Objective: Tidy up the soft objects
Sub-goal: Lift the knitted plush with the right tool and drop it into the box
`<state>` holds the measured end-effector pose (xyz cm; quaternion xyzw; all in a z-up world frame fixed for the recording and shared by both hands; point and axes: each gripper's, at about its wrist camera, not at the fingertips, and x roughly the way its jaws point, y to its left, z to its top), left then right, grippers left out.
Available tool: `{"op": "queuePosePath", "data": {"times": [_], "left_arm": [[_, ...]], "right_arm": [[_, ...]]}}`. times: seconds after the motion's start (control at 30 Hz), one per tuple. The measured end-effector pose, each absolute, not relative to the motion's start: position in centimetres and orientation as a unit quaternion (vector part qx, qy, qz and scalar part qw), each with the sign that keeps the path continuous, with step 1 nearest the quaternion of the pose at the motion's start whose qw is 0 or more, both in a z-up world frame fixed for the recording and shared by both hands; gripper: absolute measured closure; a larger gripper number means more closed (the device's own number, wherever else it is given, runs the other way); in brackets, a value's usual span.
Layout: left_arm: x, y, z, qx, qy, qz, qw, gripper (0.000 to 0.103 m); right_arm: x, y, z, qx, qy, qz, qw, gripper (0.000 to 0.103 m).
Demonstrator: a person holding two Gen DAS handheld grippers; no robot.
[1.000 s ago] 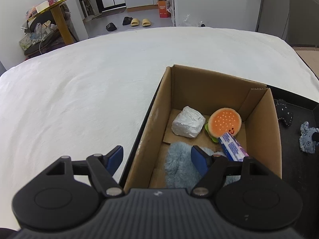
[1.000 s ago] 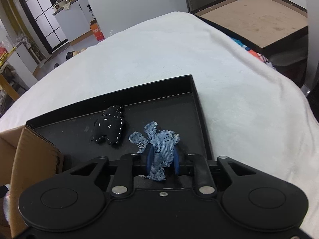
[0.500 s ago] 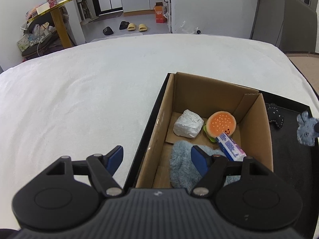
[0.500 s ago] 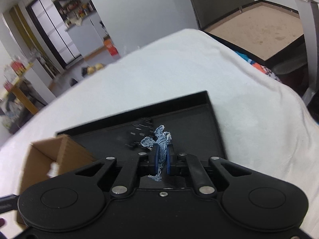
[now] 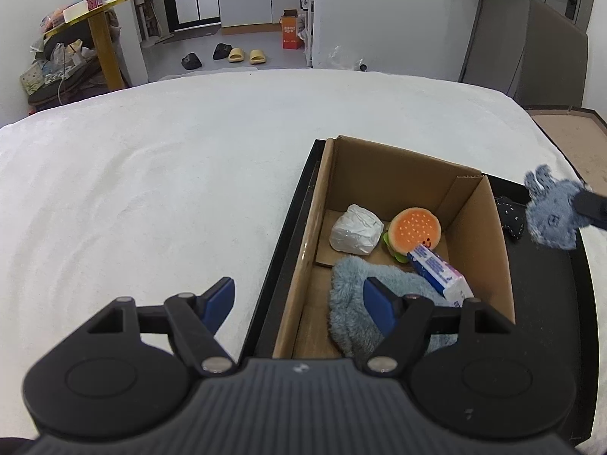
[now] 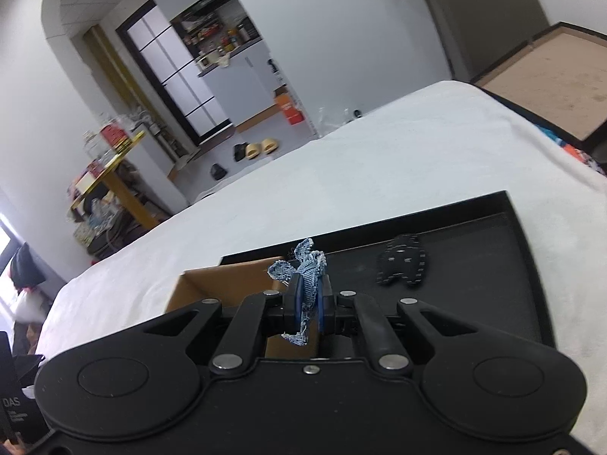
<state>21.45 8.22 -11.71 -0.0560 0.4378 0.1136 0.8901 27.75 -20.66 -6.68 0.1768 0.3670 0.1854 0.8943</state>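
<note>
Denim pinched flat between blue pads is the nearest thing we see in the right wrist view: the right gripper is clamped on a small frayed denim toy, its jaws drawn tight on the cloth, the toy lifted clear above the black tray. From the left wrist view the same denim toy hangs in the air just right of the cardboard box, held from the right edge of the picture. Our left gripper stands wide with nothing between its jaws, one pad over the white cover, the other over the box. Inside the box lie a fluffy blue-grey plush, a tissue pack, a hamburger toy and a white wrapped bundle. Farther on the tray a dark stitched toy lies flat, well apart from the box.
</note>
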Motion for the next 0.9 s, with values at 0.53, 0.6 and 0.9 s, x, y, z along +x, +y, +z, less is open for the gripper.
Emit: {"op": "queuePosePath", "data": {"times": [0.53, 0.6, 0.9], "left_arm": [[20.8, 10.2, -13.0, -0.096, 0.434, 0.070, 0.893, 0.059], [20.8, 10.6, -13.4, -0.106, 0.438, 0.067, 0.890, 0.077], [20.4, 11.5, -14.1, -0.135, 0.433, 0.067, 0.889, 0.092]], "right_arm": [[27.4, -12.4, -6.6, 0.154, 0.376, 0.260, 0.876, 0.095], [27.4, -11.4, -6.6, 0.141, 0.373, 0.271, 0.876, 0.095], [28.2, -8.7, -8.4, 0.133, 0.407, 0.290, 0.856, 0.094]]}}
